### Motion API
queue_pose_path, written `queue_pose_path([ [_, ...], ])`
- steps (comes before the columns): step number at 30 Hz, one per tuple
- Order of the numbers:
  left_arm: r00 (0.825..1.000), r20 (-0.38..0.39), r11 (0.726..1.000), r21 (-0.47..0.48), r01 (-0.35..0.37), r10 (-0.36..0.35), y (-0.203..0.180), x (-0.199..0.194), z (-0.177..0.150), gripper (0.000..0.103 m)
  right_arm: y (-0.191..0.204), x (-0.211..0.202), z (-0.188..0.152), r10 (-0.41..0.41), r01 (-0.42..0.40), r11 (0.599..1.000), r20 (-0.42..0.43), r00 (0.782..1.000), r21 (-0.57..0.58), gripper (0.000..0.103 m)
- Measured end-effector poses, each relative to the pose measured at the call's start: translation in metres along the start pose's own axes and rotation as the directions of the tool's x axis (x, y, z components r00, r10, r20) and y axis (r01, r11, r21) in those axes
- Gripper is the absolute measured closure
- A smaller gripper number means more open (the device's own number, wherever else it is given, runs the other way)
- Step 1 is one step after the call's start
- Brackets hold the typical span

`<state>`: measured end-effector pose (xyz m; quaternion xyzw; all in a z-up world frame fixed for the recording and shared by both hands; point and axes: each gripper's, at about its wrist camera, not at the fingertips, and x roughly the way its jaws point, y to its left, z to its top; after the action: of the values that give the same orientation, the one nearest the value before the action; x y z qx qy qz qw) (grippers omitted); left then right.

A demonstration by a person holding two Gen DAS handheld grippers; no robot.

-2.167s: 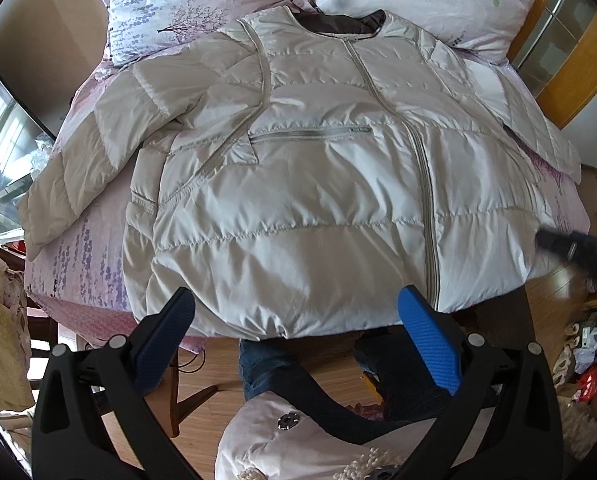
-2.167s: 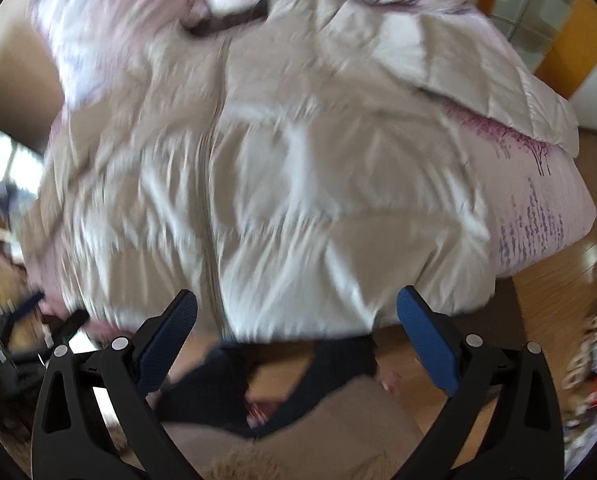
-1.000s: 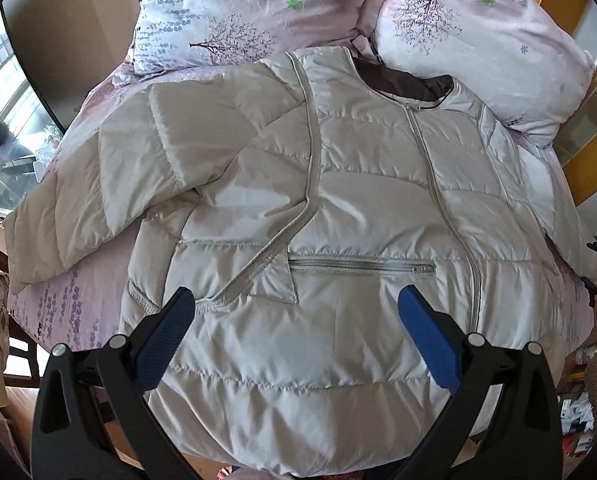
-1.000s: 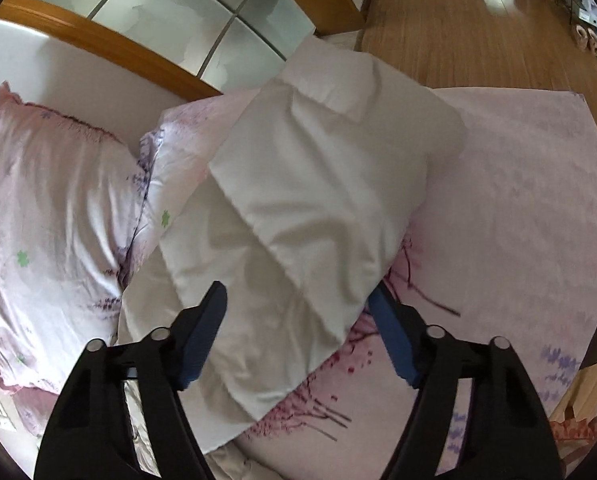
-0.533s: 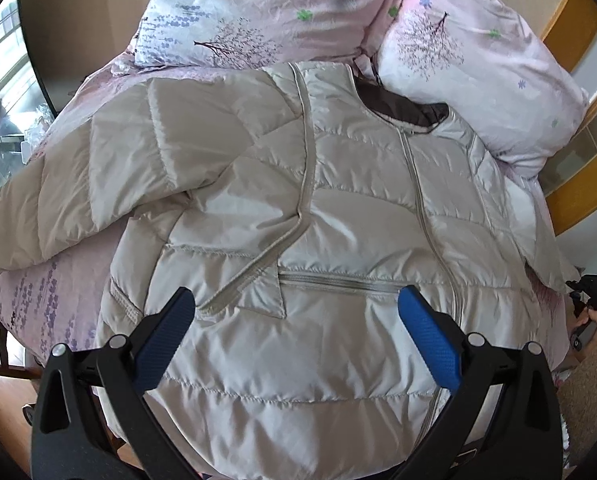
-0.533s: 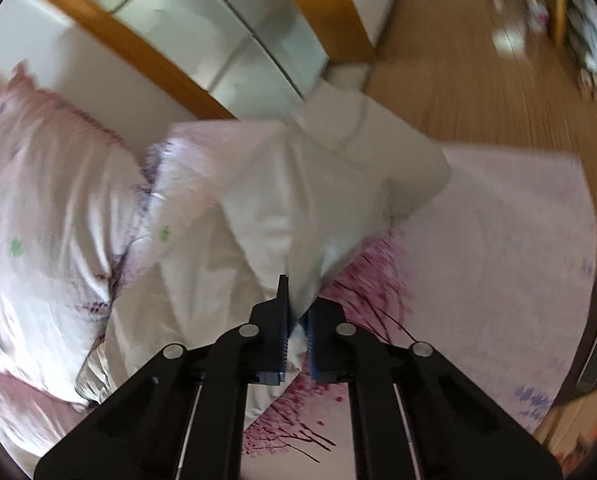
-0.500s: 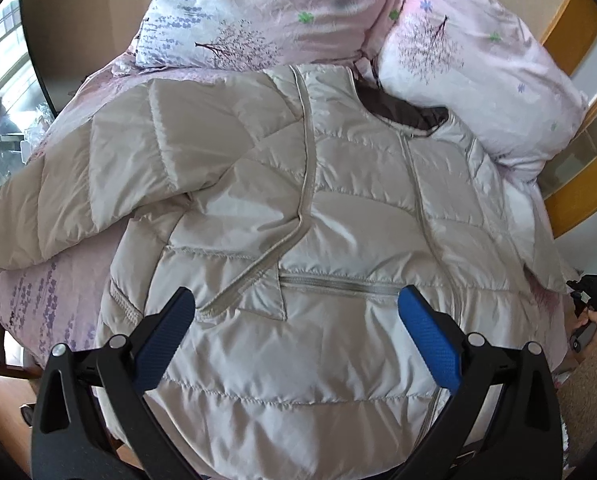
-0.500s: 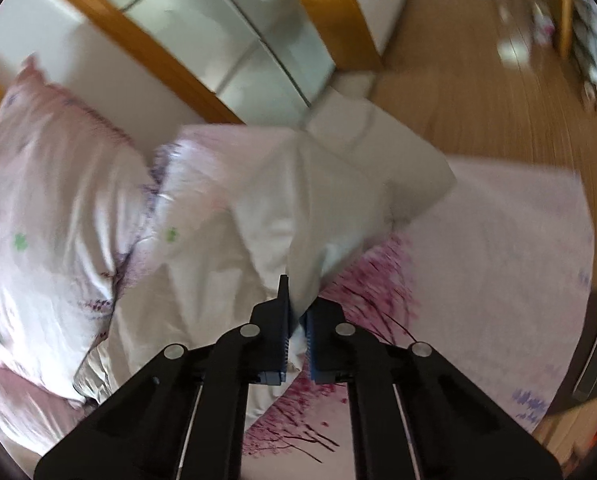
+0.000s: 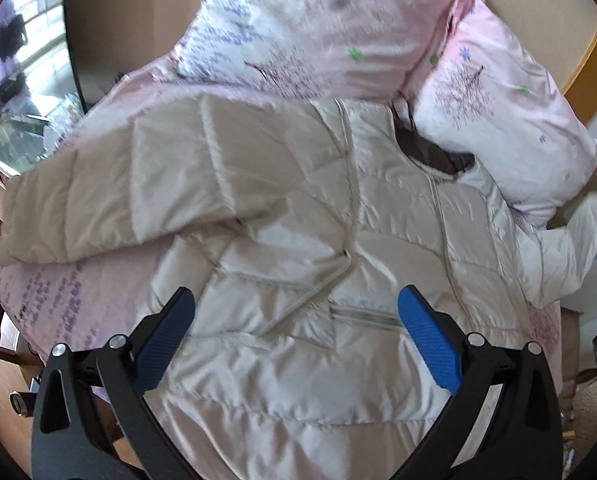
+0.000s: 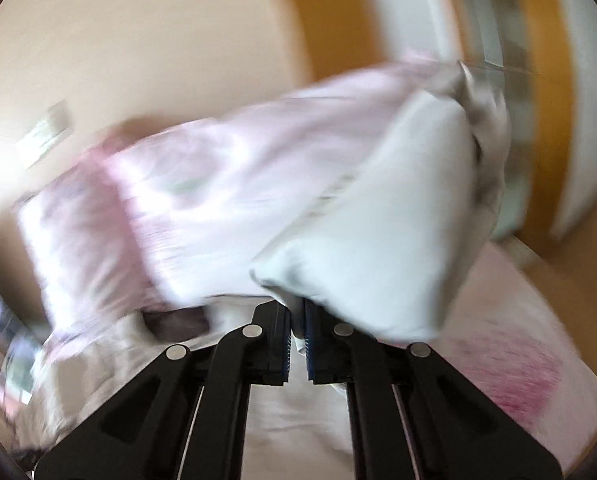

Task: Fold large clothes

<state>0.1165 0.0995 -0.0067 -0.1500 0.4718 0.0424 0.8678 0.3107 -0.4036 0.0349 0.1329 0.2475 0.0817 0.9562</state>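
A beige quilted puffer jacket (image 9: 298, 240) lies front-up on the pink bed, collar toward the pillows. Its left sleeve (image 9: 110, 200) stretches out to the left. My left gripper (image 9: 294, 332) is open and empty, hovering above the jacket's lower front near the pocket zip. My right gripper (image 10: 296, 332) is shut on the jacket's right sleeve (image 10: 382, 240) and holds it lifted off the bed; the view is motion-blurred. In the left wrist view the raised sleeve (image 9: 570, 248) shows at the right edge.
Two pink floral pillows (image 9: 318, 32) (image 9: 498, 112) lie at the head of the bed. The pink bedsheet (image 9: 78, 292) is bare at the left. A wooden headboard frame (image 9: 586, 56) and a glass-panelled wardrobe (image 10: 510, 80) stand at the right.
My right gripper closed on the right sleeve and has lifted it, swinging toward the jacket body. My left gripper moved forward over the jacket, still open.
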Motion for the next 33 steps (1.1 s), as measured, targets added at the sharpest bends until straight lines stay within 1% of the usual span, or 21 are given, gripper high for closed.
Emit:
queue_pose_path([
  [3, 1.000, 0.009, 1.000, -0.028, -0.002, 0.002, 0.013, -0.003, 0.002, 0.002, 0.069, 0.024, -0.024, 0.147, -0.155, 0.985, -0.095, 0.985, -0.076, 0.098],
  [7, 1.000, 0.011, 0.996, -0.092, 0.005, -0.004, 0.032, -0.005, 0.004, 0.002, 0.135, 0.064, -0.081, 0.189, -0.241, 0.960, -0.304, 0.934, -0.141, 0.098],
  [10, 1.000, 0.008, 0.989, -0.147, 0.007, -0.006, 0.052, -0.007, 0.006, 0.002, 0.172, 0.093, -0.127, 0.088, -0.219, 0.941, -0.436, 0.895, -0.260, 0.092],
  [11, 1.000, 0.002, 0.987, -0.162, 0.009, -0.009, 0.057, -0.007, 0.006, 0.002, 0.176, 0.102, -0.141, 0.050, -0.211, 0.936, -0.488, 0.872, -0.282, 0.088],
  [13, 1.000, -0.015, 0.977, -0.211, 0.012, -0.016, 0.073, -0.006, 0.006, 0.002, 0.183, 0.111, -0.158, -0.048, -0.185, 0.917, -0.557, 0.829, -0.354, 0.088],
  [14, 0.999, -0.026, 0.970, -0.241, 0.015, -0.022, 0.083, -0.005, 0.005, 0.002, 0.186, 0.108, -0.165, -0.082, -0.178, 0.902, -0.561, 0.824, -0.394, 0.087],
  [16, 0.999, -0.045, 0.956, -0.292, 0.011, -0.025, 0.099, -0.003, 0.004, 0.002, 0.198, 0.102, -0.169, -0.137, -0.178, 0.854, -0.541, 0.830, -0.490, 0.084],
  [17, 0.998, -0.050, 0.946, -0.323, 0.012, -0.030, 0.109, -0.001, 0.003, 0.002, 0.203, 0.097, -0.169, -0.157, -0.183, 0.830, -0.536, 0.829, -0.527, 0.080],
  [18, 0.998, -0.051, 0.935, -0.354, 0.017, -0.037, 0.118, 0.000, 0.002, 0.002, 0.206, 0.094, -0.171, -0.160, -0.191, 0.824, -0.541, 0.825, -0.534, 0.071],
  [19, 0.998, -0.049, 0.922, -0.386, 0.024, -0.047, 0.128, 0.000, 0.001, 0.004, 0.203, 0.090, -0.171, -0.144, -0.209, 0.827, -0.557, 0.818, -0.521, 0.057],
  [20, 0.997, -0.051, 0.911, -0.411, 0.026, -0.051, 0.136, 0.001, 0.000, 0.005, 0.204, 0.084, -0.168, -0.093, -0.254, 0.839, -0.586, 0.805, -0.481, 0.026],
  [21, 0.997, -0.054, 0.901, -0.434, 0.026, -0.055, 0.144, 0.003, -0.001, 0.008, 0.208, 0.081, -0.169, -0.063, -0.272, 0.841, -0.585, 0.808, -0.467, 0.019],
  [23, 0.997, -0.060, 0.878, -0.477, 0.022, -0.057, 0.160, 0.004, -0.002, 0.012, 0.224, 0.062, -0.170, -0.035, -0.286, 0.821, -0.543, 0.839, -0.495, 0.021],
  [24, 0.997, -0.059, 0.871, -0.491, 0.021, -0.058, 0.167, 0.005, -0.003, 0.015, 0.228, 0.056, -0.168, -0.012, -0.288, 0.824, -0.524, 0.852, -0.488, 0.031],
  [26, 0.997, -0.061, 0.855, -0.518, 0.012, -0.051, 0.179, 0.006, -0.004, 0.015, 0.227, 0.059, -0.158, 0.034, -0.276, 0.869, -0.509, 0.860, -0.410, 0.046],
  [27, 0.997, -0.060, 0.847, -0.532, 0.011, -0.051, 0.186, 0.007, -0.005, 0.016, 0.224, 0.068, -0.153, 0.034, -0.250, 0.896, -0.505, 0.863, -0.367, 0.059],
  [28, 0.997, -0.058, 0.834, -0.552, 0.011, -0.051, 0.193, 0.008, -0.006, 0.016, 0.217, 0.078, -0.147, 0.036, -0.211, 0.932, -0.505, 0.862, -0.295, 0.064],
  [29, 0.997, -0.058, 0.824, -0.566, 0.010, -0.052, 0.199, 0.009, -0.007, 0.016, 0.215, 0.086, -0.146, 0.041, -0.190, 0.951, -0.511, 0.859, -0.243, 0.072],
  [31, 0.997, -0.052, 0.804, -0.594, 0.015, -0.057, 0.210, 0.013, -0.008, 0.016, 0.212, 0.105, -0.145, 0.042, -0.158, 0.972, -0.529, 0.848, -0.175, 0.075],
  [32, 0.997, -0.048, 0.793, -0.609, 0.015, -0.056, 0.216, 0.014, -0.009, 0.016, 0.219, 0.116, -0.153, 0.022, -0.156, 0.969, -0.558, 0.830, -0.194, 0.075],
  [33, 0.997, -0.044, 0.782, -0.624, 0.016, -0.056, 0.221, 0.016, -0.010, 0.016, 0.227, 0.128, -0.165, -0.018, -0.164, 0.955, -0.602, 0.798, -0.247, 0.075],
])
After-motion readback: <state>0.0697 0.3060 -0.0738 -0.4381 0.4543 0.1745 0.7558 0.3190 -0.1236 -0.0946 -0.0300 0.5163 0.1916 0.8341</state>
